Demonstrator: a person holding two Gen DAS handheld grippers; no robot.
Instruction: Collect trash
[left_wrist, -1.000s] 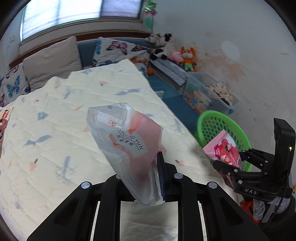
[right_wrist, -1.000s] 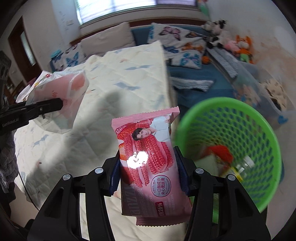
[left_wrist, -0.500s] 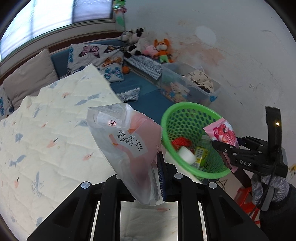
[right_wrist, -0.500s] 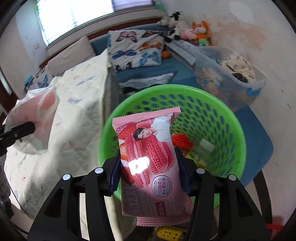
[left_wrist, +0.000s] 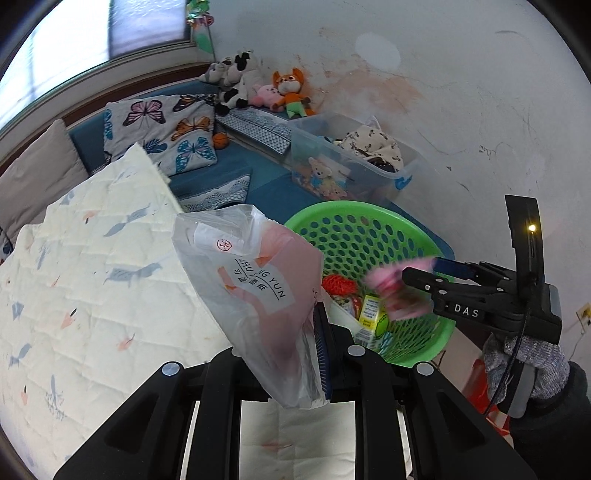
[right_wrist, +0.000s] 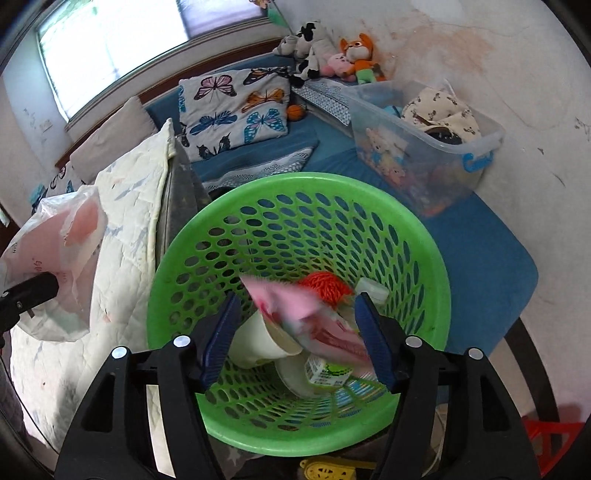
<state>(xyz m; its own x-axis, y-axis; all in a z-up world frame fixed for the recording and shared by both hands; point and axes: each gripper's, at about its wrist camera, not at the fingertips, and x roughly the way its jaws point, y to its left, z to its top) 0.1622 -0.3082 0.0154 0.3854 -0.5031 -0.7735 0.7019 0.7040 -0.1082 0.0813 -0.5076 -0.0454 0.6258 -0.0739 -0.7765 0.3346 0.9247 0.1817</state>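
My left gripper (left_wrist: 295, 343) is shut on a translucent plastic bag (left_wrist: 255, 288) with pink paper inside, held up over the bed's edge. The green mesh basket (left_wrist: 354, 206) stands just right of it. My right gripper (right_wrist: 297, 332) hangs over the basket (right_wrist: 295, 184) and its jaws are opening. The pink snack wrapper (right_wrist: 295, 306) is blurred and tilted between the blue pads, free of them and dropping into the basket. The left wrist view shows the same wrapper (left_wrist: 399, 291) below my right gripper (left_wrist: 424, 271). A red net ball (right_wrist: 325, 284), a white cup (right_wrist: 258, 343) and a small carton (right_wrist: 325, 371) lie inside.
A patterned quilt (left_wrist: 92, 277) covers the bed at the left. A clear storage box (right_wrist: 424, 147) sits on the blue mat behind the basket. Butterfly pillows (right_wrist: 232, 107) and plush toys (right_wrist: 332, 55) line the far wall. A yellow power strip (right_wrist: 328, 470) lies on the floor near the basket.
Both grippers swung right from the bed to the basket. The right jaws have spread and the pink wrapper has slipped out of them. The left still grips the bag.
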